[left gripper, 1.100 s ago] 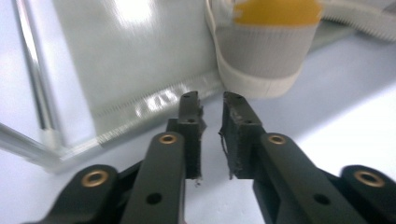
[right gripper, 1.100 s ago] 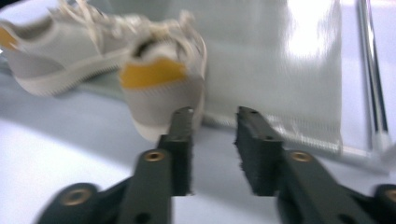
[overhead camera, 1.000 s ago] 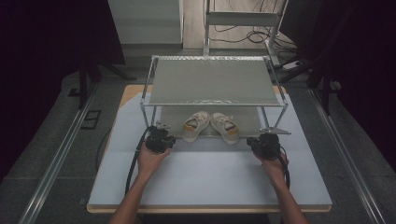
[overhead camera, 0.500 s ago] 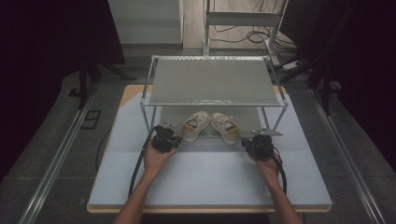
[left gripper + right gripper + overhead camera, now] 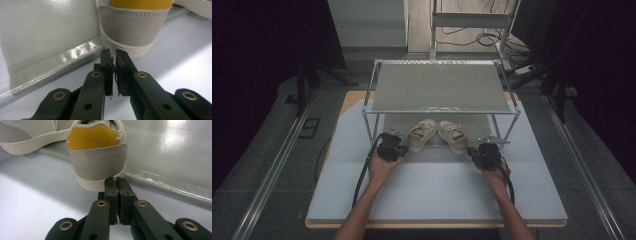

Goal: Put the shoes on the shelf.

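I have both tongs pressed together, empty: left tongs (image 5: 113,53) just near the left cream suede shoe's (image 5: 422,135) heel, right tongs (image 5: 116,181) by the right shoe (image 5: 453,136), both under the wire shelf (image 5: 442,90) on the table (image 5: 437,195).

A counter (image 5: 432,195) covered by a pale blue-white sheet is seen from above, its wooden edge exposed along the near side and at the far corners. A metal-framed shoe rack (image 5: 441,90) is stood on the far half of the counter, topped by a silvery shelf. A glossy silver mat (image 5: 45,37) is laid under the rack, directly on the counter. Two cream sneakers (image 5: 438,135) with yellow heel tabs are set on that mat, side by side, heels toward the near edge.
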The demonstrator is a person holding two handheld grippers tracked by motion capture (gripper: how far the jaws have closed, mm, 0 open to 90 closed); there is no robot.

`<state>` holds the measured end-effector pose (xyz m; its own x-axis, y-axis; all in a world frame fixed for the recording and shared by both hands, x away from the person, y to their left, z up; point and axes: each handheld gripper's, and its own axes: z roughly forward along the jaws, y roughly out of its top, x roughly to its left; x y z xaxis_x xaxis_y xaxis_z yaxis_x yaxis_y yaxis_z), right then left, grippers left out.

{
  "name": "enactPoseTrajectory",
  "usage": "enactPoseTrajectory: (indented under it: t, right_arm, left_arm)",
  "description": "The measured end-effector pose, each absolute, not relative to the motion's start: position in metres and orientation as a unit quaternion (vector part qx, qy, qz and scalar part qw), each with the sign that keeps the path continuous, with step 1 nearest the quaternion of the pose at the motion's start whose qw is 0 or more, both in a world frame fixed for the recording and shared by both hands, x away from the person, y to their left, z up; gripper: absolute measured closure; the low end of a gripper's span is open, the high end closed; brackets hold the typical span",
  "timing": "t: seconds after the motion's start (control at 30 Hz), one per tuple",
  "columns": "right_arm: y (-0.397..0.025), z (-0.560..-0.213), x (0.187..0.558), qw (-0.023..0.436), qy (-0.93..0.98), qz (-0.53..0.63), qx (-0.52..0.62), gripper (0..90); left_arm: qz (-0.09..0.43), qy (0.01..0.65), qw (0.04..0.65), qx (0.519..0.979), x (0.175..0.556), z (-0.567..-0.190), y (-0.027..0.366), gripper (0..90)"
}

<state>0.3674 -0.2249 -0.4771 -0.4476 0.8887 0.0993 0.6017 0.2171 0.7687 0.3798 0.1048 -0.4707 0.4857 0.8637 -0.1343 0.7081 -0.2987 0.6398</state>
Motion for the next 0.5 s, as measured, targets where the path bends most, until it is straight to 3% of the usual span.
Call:
enactPoseTrajectory:
  t: [0.5]
  right_arm:
    - [-0.205, -0.478, 0.364, 0.173, 0.766, 0.41, 0.464, 87.9]
  left_arm:
    - [0.095, 0.471, 0.34, 0.809, 0.378, -0.471, 0.081, 82.9]
